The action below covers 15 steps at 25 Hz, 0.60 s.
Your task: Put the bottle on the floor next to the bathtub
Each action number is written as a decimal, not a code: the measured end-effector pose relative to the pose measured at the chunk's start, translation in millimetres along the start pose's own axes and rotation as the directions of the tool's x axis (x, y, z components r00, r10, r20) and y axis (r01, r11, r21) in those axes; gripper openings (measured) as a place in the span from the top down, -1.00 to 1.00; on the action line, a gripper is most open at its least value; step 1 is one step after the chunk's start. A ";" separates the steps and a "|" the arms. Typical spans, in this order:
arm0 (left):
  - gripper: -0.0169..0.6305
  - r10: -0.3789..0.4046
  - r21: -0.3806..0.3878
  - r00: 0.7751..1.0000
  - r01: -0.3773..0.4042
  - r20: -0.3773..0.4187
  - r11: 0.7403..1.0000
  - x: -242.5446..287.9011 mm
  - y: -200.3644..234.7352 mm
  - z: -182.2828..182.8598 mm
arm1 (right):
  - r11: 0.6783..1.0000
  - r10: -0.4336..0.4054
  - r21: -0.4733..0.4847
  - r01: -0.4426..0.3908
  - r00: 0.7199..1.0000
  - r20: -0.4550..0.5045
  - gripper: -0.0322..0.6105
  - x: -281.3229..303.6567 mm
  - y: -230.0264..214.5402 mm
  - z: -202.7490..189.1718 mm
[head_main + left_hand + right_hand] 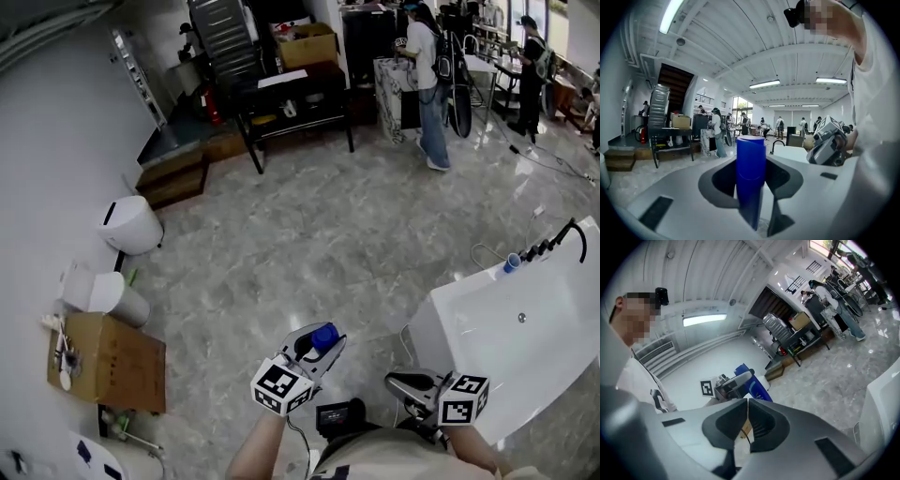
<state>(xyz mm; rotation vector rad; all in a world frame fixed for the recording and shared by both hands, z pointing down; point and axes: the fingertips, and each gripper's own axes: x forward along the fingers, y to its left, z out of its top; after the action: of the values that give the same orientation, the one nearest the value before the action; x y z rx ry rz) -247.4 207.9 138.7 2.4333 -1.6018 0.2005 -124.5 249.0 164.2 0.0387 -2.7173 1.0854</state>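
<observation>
While I stand over the marble floor (pixel 328 244) with the white bathtub (pixel 487 328) low on my right side, my left gripper (pixel 328 345) is clamped on the blue bottle (pixel 751 173), its two grey jaws pressing the bottle's sides part way apart. Seen along that gripper, the bottle stands upright between the jaws, its flat top rising above them. From my head camera the bottle's blue cap shows at the tip of that gripper, held in the air to the left of the bathtub and well apart from its near corner, not resting on the floor. My right gripper (pixel 401 382) hangs just beside the bathtub's near outer wall, closer to the tub than the left one; its jaws are pressed together with nothing between them, and its own view shows the two pads meeting in a thin line. That same view looks away from the bathtub, across to the left gripper with the bottle in it. On the bathtub's far rim sits a black faucet (pixel 562 239), with a small blue cup (pixel 512 263) beside it. Far to the left of the bathtub, against the wall, lie a cardboard box (pixel 112 361) and a white bin (pixel 131 225). Well beyond the bathtub, a person (pixel 427 84) stands at a dark rack.
</observation>
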 end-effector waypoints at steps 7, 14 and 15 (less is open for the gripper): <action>0.36 -0.064 0.009 0.997 0.063 0.054 0.998 42.3 72.8 18.7 | 0.991 -0.076 -0.112 0.077 0.997 0.019 0.81 21.0 -36.0 25.4; 0.36 -0.091 -0.001 0.995 0.091 0.048 0.996 149.6 90.4 40.2 | 0.991 -0.118 -0.059 0.120 0.993 0.030 0.81 12.6 -101.4 58.7; 0.36 -0.093 -0.001 0.995 0.093 0.041 0.996 164.6 93.2 43.3 | 0.992 -0.115 -0.055 0.118 0.992 0.054 0.81 9.2 -112.0 71.5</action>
<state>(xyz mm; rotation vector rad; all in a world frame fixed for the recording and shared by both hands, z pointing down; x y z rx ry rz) -268.1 15.1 145.5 2.5181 -1.4991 0.1341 -135.4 119.1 191.7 0.2151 -2.7506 0.9855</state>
